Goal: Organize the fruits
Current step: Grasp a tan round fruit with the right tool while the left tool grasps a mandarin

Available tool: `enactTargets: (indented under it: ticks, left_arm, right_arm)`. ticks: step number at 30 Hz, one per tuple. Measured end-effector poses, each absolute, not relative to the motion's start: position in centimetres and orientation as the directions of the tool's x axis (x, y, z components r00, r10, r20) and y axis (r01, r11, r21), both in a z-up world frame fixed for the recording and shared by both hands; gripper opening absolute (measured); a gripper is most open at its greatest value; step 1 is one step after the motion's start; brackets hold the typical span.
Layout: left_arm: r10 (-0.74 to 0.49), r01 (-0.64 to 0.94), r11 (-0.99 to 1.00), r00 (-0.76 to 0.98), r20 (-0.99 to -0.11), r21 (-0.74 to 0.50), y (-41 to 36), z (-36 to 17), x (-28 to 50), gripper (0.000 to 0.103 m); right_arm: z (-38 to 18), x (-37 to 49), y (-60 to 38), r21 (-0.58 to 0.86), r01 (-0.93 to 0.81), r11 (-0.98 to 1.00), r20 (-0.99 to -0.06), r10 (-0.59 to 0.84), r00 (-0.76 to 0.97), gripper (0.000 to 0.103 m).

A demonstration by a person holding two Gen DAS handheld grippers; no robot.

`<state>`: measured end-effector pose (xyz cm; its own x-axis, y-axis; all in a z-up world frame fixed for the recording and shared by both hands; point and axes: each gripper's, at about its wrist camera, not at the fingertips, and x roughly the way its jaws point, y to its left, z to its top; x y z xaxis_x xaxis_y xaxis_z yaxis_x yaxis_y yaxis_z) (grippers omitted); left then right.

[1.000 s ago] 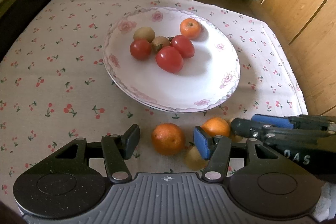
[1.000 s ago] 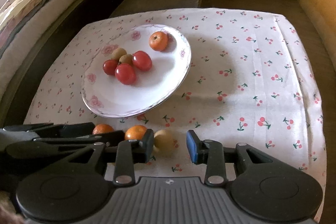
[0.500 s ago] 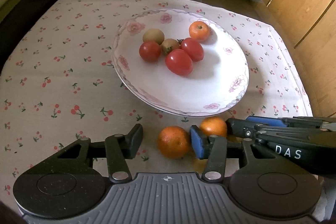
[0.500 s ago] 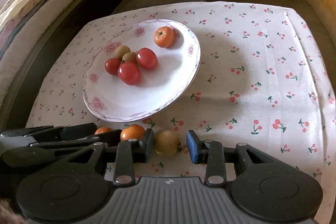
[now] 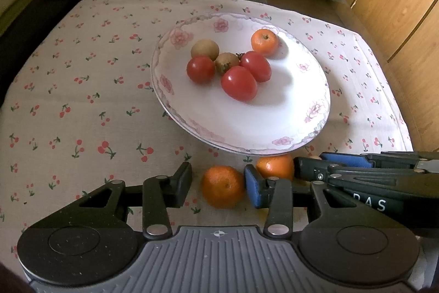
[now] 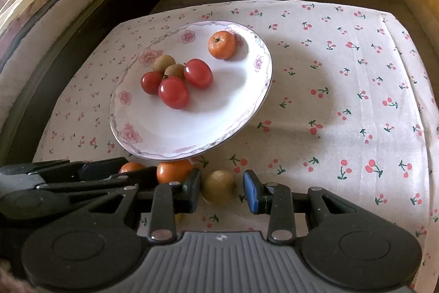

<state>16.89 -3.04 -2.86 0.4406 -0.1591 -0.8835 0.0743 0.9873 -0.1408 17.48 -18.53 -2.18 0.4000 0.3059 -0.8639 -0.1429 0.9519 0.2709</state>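
The left gripper point(image 5: 218, 187) is closing its fingers around a mandarin point(image 5: 222, 190) on the tabletop point(image 5: 82, 111), the blue pad touching it, the black pad apart. The right gripper point(image 6: 221, 190) brackets a brown longan point(image 6: 218, 186) with narrow fingers, gaps showing both sides. Another mandarin point(image 5: 275, 166) lies between the grippers. The plate point(image 5: 301, 133) holds 3 tomatoes, 2 longans and 1 mandarin.

White letters "AS", with part of a letter before them, stand on the dark body of the right gripper point(image 5: 329, 164) at the lower right of the left wrist view.
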Motion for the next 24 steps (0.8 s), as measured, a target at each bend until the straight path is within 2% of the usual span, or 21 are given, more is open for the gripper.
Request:
enactTargets:
  ticks: [5, 10, 16, 24]
  left_arm:
    - [-0.160, 0.074, 0.987, 0.441, -0.883, -0.142, -3.0, -2.8, 16.8, 0.050]
    - [-0.148, 0.087, 0.989, 0.441, -0.885, -0.122, -3.1, -2.8, 16.6, 0.044]
    - [-0.157, 0.088, 0.987, 0.433, -0.888, -0.132, -2.8, -2.7, 16.4, 0.044]
    - [-0.175, 0.086, 0.985, 0.431, -0.885, -0.153, -2.5, -2.3, 15.9, 0.043]
  right_arm:
    - [-2.2, 17.6, -18.5, 0.267, -0.149, 0.952, -0.867, 0.305, 0.394, 0.035]
    - [-2.2, 17.4, -17.7, 0.224, -0.179, 0.958, -0.874, 0.279, 0.397, 0.035]
    - [-2.1, 16.7, -17.0, 0.193, -0.214, 0.958, -0.878, 0.266, 0.398, 0.029]
    - [-1.4, 15.6, -17.4, 0.177, -0.215, 0.960, -0.878, 0.253, 0.406, 0.029]
